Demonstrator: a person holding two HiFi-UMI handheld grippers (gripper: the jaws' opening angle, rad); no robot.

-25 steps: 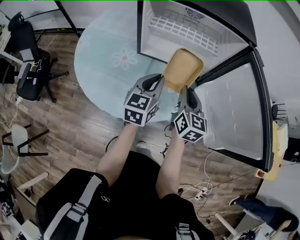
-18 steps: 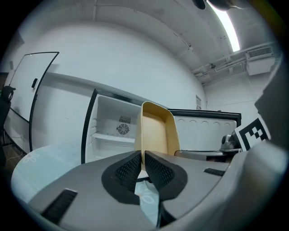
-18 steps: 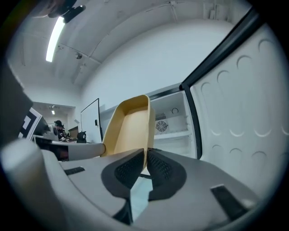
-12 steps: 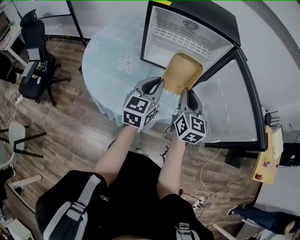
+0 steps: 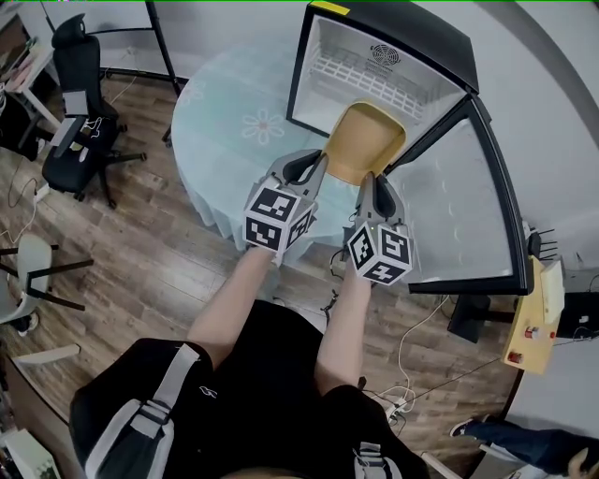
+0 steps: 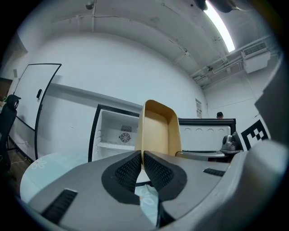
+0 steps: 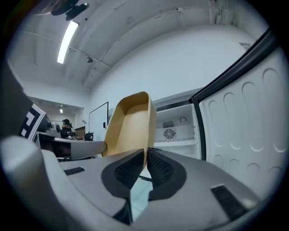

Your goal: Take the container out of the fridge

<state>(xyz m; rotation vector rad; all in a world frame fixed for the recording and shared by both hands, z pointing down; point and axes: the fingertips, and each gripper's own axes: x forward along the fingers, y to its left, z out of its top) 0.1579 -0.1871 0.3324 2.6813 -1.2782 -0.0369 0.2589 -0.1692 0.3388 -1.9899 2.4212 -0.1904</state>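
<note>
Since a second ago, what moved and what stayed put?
The container rose slightly, edging out of the fridge. The jaws of the left hand-held gripper have just been closing on its rim. The right hand-held gripper kept its grip; the door stayed open.

Matt tan plastic container [image 5: 367,140], fridge [image 5: 333,45] lined in glossy white plastic, wooden plank floor [image 5: 140,253]
</note>
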